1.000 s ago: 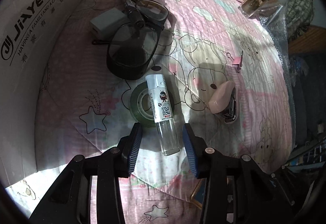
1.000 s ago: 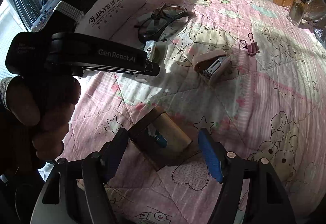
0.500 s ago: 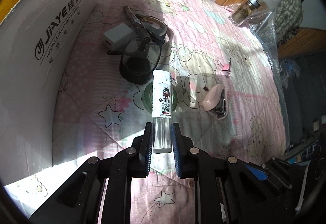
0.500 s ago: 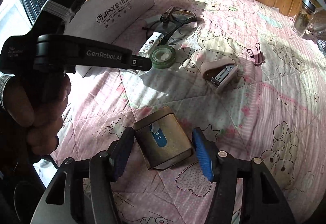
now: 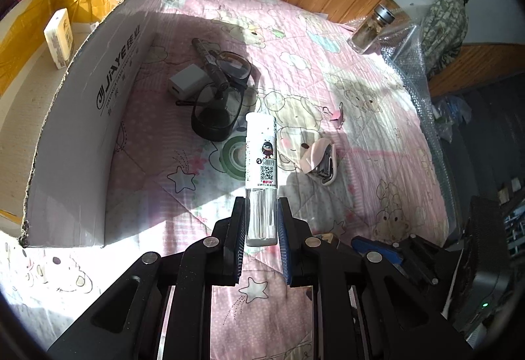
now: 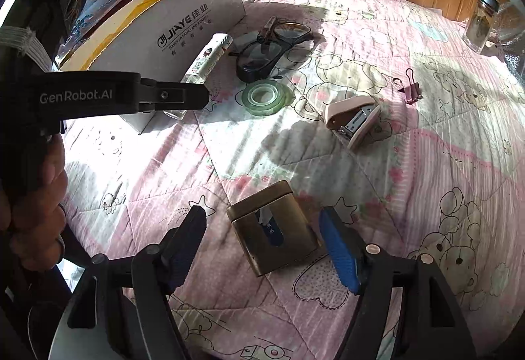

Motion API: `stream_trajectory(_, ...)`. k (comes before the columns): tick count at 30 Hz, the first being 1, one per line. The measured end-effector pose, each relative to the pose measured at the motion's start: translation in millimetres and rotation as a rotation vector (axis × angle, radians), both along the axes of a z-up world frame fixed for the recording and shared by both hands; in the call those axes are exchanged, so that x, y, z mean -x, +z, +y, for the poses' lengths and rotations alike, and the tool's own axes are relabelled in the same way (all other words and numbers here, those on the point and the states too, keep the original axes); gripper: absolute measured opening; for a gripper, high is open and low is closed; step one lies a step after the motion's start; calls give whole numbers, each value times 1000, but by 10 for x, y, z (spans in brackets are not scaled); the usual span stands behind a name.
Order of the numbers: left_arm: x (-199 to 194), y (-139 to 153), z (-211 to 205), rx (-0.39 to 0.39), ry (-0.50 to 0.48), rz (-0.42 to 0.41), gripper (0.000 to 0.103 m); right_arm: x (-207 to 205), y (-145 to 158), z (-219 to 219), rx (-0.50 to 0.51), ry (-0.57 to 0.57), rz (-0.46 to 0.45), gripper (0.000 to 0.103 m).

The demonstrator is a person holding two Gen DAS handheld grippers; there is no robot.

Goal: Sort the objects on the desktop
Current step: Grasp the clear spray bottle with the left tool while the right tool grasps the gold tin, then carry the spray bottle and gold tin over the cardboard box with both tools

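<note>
So my left tool (image 5: pixel 261 222) is clamped on the clear bottom end of the spray bottle (image 5: pixel 261 153), and the bottle's long axis runs straight out along the fingers, white cap end pointing away from me. From the right wrist view the bottle (image 6: pixel 207 56) is up off the bed, tilted, cap end aimed toward the cardboard box (image 6: pixel 183 22). It's a slim cylinder, see-through lower part, white label with a little cartoon figure and a QR code.

My right tool (image 6: pixel 264 245) is spread wide with the brass-coloured metal tin (image 6: pixel 274 225) sitting between the fingers, neither one touching it as far as I can tell. The tin is boxy, matte, with a blue mark on top, lying flat on the quilt (image 6: pixel 410 170).

The box (image 5: pixel 98 104) is white on the outside with printed lettering, raw corrugated edges, yellow lining inside, and a small cream packet (image 5: pixel 59 38) standing in it.

On the pink cartoon-bear quilt: a green tape roll (image 5: pixel 233 158) right behind the bottle, black-framed glasses (image 5: pixel 220 104) with a dark pen (image 5: pixel 210 66) lying across them, a grey charger block (image 5: pixel 188 83) touching the frame, a pink stapler (image 5: pixel 320 160) on its side, a pink binder clip (image 5: pixel 338 112), and a glass jar (image 5: pixel 372 29) with a metal lid near the wooden wall.
</note>
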State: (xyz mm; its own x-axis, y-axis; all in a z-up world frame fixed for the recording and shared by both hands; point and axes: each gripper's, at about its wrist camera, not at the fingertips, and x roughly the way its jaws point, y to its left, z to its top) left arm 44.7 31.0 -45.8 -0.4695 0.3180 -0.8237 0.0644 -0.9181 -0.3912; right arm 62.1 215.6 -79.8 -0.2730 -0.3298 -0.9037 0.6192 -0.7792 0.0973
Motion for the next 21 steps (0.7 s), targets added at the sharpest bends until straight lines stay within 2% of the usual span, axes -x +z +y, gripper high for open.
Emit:
stream_trajectory(2,-7,3,-6,-3,1,-2,18,-13,-122,-75,-80,31,4,66)
stream_trajectory(3,-20,5,-7,-5,1,-2,18,-15,-171,-100,-113,42,9,52)
stream_trajectory(9,-117,92,-65,-9,7,10,18,-91,-72,-92,-99,50,25,51)
stream_trajectory(12,-172,156,-115,-1,10,17,18,-115,40,-100,-58,32,17,51)
stream_trajectory(21,-351,412,-276,42,38,52,18,-259,395,-370,4,50,55,51)
